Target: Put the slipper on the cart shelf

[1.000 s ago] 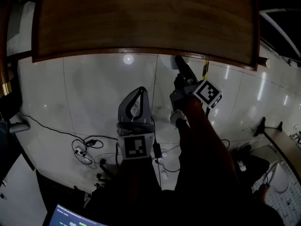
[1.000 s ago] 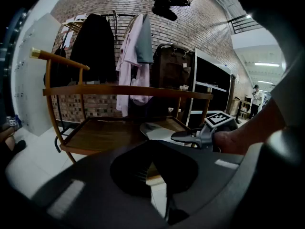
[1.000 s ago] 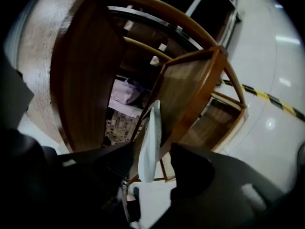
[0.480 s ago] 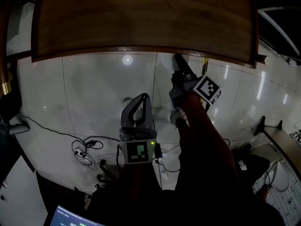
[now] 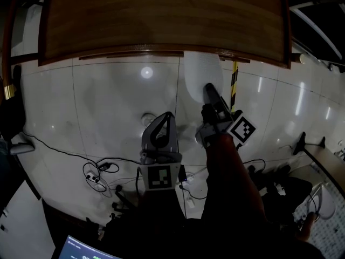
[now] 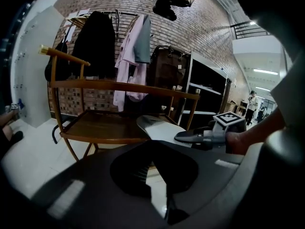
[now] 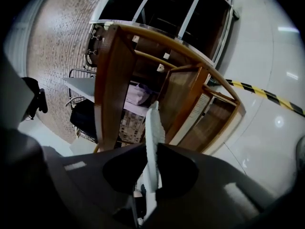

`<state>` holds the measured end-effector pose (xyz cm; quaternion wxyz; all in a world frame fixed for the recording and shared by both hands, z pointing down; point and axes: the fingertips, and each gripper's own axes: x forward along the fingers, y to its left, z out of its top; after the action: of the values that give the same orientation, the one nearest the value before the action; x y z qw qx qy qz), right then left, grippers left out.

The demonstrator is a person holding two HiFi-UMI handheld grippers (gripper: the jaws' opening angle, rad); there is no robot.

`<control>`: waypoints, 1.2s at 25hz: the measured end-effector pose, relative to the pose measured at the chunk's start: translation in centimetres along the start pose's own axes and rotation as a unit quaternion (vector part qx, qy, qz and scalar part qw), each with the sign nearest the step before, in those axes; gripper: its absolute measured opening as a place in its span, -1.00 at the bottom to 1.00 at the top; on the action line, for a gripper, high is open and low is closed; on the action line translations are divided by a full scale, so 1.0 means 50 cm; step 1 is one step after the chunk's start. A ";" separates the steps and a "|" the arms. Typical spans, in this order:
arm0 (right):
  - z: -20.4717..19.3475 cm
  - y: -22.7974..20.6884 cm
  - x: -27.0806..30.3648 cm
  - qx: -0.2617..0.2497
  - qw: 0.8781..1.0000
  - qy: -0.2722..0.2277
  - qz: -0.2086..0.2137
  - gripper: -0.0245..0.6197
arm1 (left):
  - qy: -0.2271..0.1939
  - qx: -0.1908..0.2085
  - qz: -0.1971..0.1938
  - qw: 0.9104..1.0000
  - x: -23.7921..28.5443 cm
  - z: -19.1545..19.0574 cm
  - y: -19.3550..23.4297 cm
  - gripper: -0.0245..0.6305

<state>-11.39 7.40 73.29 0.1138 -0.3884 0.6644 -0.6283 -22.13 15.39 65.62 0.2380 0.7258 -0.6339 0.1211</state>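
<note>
The white slipper (image 5: 200, 73) hangs over the pale floor just in front of the wooden cart (image 5: 161, 26). My right gripper (image 5: 208, 89) is shut on its near end. Edge-on in the right gripper view, the slipper (image 7: 153, 137) stands as a thin white blade clamped between the two dark jaws, with the cart's frame (image 7: 107, 80) behind it. The left gripper view shows the slipper (image 6: 159, 128) beside the cart's lower shelf (image 6: 102, 125). My left gripper (image 5: 165, 117) hangs lower left of the slipper, fingers meeting at the tips, holding nothing.
Cables and a power strip (image 5: 97, 171) lie on the tiled floor near my feet. Yellow-black tape (image 5: 234, 82) marks the floor right of the slipper. Coats (image 6: 124, 42) hang behind the cart, next to black shelving (image 6: 205, 99). A person (image 6: 251, 106) stands far off.
My right gripper has drawn back toward me from under the cart's edge, bringing the slipper out into full view. The left gripper has shifted slightly right and down.
</note>
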 end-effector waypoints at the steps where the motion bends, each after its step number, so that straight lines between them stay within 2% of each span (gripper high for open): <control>1: -0.005 0.002 -0.015 -0.001 1.000 -0.001 0.002 -0.75 | 0.000 -0.002 0.003 1.000 -0.004 -0.003 0.001 -0.88; 19: -0.112 0.038 -0.286 0.037 0.999 0.008 0.005 -0.75 | 0.002 -0.001 -0.003 1.000 -0.048 -0.005 -0.008 -0.88; 22: -0.136 0.050 -0.337 0.041 0.999 0.019 0.021 -0.75 | -0.003 -0.001 -0.002 1.000 -0.053 0.002 -0.007 -0.88; 24: -0.143 0.064 -0.376 0.026 0.999 0.021 0.038 -0.75 | -0.003 -0.001 0.000 1.000 -0.057 0.002 -0.008 -0.88; 30: -0.108 0.140 -0.444 -0.032 0.994 -0.019 0.105 -0.75 | -0.005 0.012 -0.004 1.000 -0.077 0.015 -0.023 -0.88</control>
<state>-2.54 25.40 60.35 0.1795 -0.3320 0.7193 -0.5833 -21.76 18.44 62.91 0.2268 0.7315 -0.6309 0.1239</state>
